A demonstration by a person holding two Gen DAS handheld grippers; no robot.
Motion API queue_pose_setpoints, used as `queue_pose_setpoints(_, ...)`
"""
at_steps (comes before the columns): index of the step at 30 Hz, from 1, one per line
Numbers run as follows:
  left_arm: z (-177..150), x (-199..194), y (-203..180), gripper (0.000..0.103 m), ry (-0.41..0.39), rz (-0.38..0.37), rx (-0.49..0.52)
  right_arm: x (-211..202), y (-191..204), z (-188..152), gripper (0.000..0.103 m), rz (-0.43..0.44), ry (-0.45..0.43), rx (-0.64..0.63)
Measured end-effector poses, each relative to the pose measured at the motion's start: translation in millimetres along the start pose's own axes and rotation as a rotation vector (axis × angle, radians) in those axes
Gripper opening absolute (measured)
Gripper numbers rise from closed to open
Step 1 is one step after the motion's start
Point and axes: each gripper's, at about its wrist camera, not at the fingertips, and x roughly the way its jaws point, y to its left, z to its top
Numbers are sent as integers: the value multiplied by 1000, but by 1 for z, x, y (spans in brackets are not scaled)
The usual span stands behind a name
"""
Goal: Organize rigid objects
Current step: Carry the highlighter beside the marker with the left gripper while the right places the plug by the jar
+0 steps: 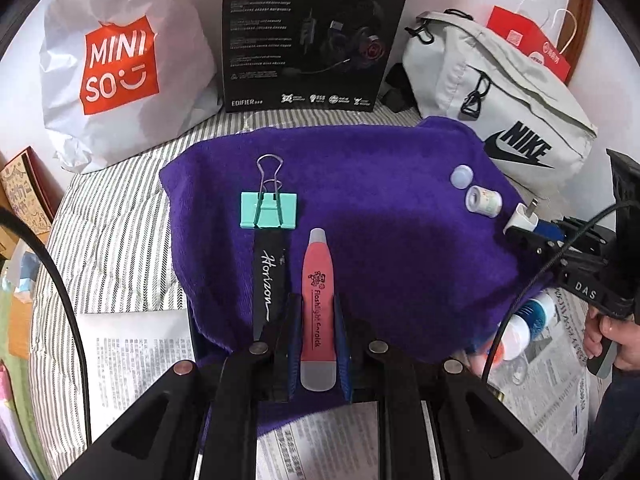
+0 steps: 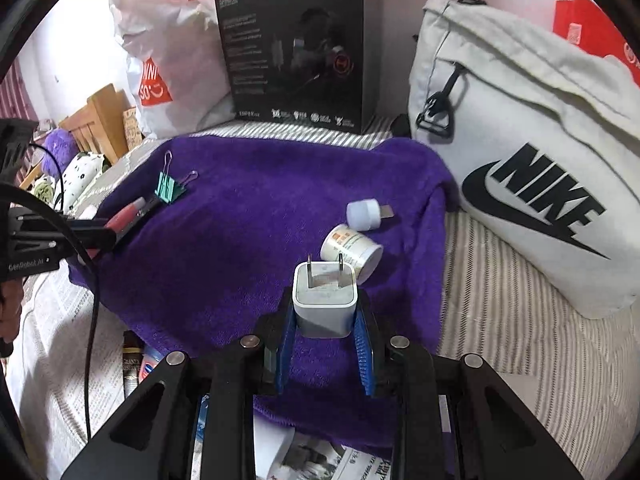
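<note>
So everything sits on a fuzzy purple towel (image 1: pixel 360 208) spread over a striped bedsheet (image 1: pixel 116 216). The left gripper (image 1: pixel 316 316) is clamped on a smooth red flashlight earpick (image 1: pixel 317 308) with frosted ends, held over the towel's near edge. Right beside it lies a flat black Horizon strip (image 1: pixel 269 280), its far end under a mint binder clip (image 1: pixel 269 210) with wire handles. The right gripper (image 2: pixel 326 316) is squeezed onto a boxy white plug adapter (image 2: pixel 325 300), prongs pointing away (rounded corners, glossy), just short of a small tipped-over white jar (image 2: pixel 352 250) and a lavender USB light (image 2: pixel 366 213). Bottles by the newspaper (image 1: pixel 528 324) are blurred, hard to read.
</note>
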Motion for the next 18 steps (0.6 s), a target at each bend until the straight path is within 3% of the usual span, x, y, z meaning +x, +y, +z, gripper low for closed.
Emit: queue_pose_setpoints(18,4,27,0,16,43,2,19,26,0,1,27,-48,-4,-10)
